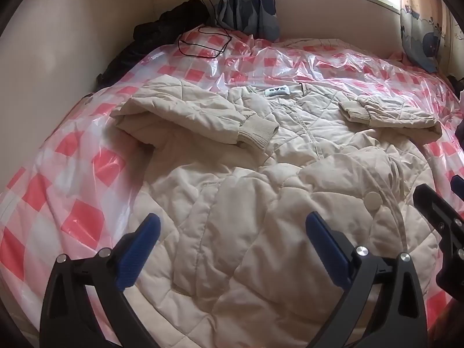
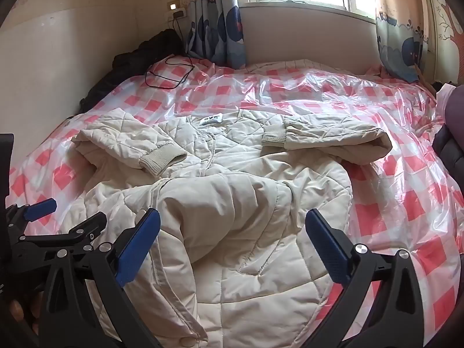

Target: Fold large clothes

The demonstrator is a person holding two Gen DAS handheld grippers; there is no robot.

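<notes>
A cream quilted jacket lies front up on the bed, collar and white label at the far side. Both sleeves are folded inward across the chest, their ribbed cuffs pointing to the middle. The lower hem is rumpled and bunched near me. My left gripper hovers open over the hem's left part, nothing between its blue pads. My right gripper hangs open above the hem's right part, also with nothing in it. In the left wrist view the right gripper shows at the right edge.
The bed carries a pink-and-white checked cover under clear plastic. A black cable loops at the far left, running up to a wall socket. Dark clothing is piled in the far left corner. Curtains and a window stand behind; dark items lie at the right edge.
</notes>
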